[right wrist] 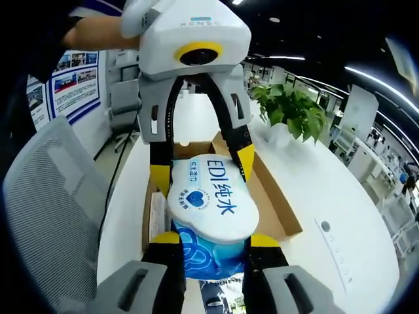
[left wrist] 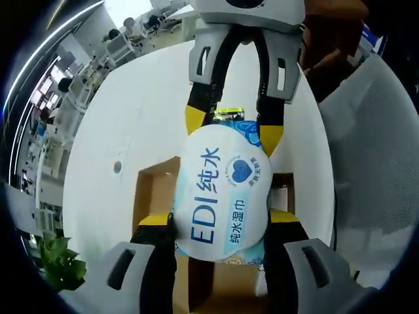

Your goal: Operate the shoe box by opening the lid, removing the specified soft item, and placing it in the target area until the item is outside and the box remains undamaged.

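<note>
Wet wipes pack: a soft blue-and-white pack of wet wipes (left wrist: 222, 199) with a white lid printed "EDI", at the centre of the left gripper view and lower centre of the right gripper view (right wrist: 211, 212). It is lifted above the open box, with a gripper at each end.

Left gripper: left gripper (left wrist: 221, 229) rises from the bottom of its own view, its yellow-tipped jaws partly closed on the near end of the pack. In the right gripper view it comes down from the top (right wrist: 201, 160), holding the far end.

Right gripper: right gripper (right wrist: 213, 241) has its jaws pressed on the pack's lower, blue end. In the left gripper view it enters from the top (left wrist: 234, 131), gripping the far end.

Shoe box: brown cardboard shoe box (left wrist: 152, 190), open, lying on the table under the pack. The pack and jaws hide most of its inside. In the right gripper view its right flap (right wrist: 278, 209) lies open.

Table: white round table (left wrist: 131, 118) carries the box.

Hard to make out: a dark green-and-yellow item (left wrist: 228, 114) behind the pack, mostly hidden; a white paper (right wrist: 157, 212) inside the box, unreadable.

Surroundings: grey mesh chair (right wrist: 49, 196) at left, potted plant (right wrist: 291, 108) at upper right in the right gripper view.
</note>
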`<act>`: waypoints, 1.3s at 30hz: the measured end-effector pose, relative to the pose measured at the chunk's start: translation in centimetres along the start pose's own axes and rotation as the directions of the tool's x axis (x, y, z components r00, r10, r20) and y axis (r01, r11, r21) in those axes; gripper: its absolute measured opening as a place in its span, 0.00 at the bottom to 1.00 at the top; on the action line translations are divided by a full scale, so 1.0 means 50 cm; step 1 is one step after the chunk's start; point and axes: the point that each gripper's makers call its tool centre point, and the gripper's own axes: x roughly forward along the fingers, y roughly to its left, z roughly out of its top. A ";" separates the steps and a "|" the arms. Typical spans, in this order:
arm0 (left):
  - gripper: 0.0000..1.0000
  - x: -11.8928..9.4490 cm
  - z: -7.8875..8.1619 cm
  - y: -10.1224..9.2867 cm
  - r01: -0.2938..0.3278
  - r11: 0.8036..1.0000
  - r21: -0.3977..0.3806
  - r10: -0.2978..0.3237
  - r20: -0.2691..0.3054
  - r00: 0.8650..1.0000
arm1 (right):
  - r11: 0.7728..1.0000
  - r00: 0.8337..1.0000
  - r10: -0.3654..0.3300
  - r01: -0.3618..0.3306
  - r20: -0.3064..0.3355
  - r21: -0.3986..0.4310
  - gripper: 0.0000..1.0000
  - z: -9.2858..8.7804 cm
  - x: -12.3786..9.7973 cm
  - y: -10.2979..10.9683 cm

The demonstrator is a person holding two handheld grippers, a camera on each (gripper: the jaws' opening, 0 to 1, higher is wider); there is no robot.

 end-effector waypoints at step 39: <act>0.52 0.121 0.183 0.016 -0.011 1.000 0.025 0.009 0.059 0.998 | 0.999 0.999 -0.037 0.036 -0.037 -0.007 0.28 -0.159 -0.126 -0.080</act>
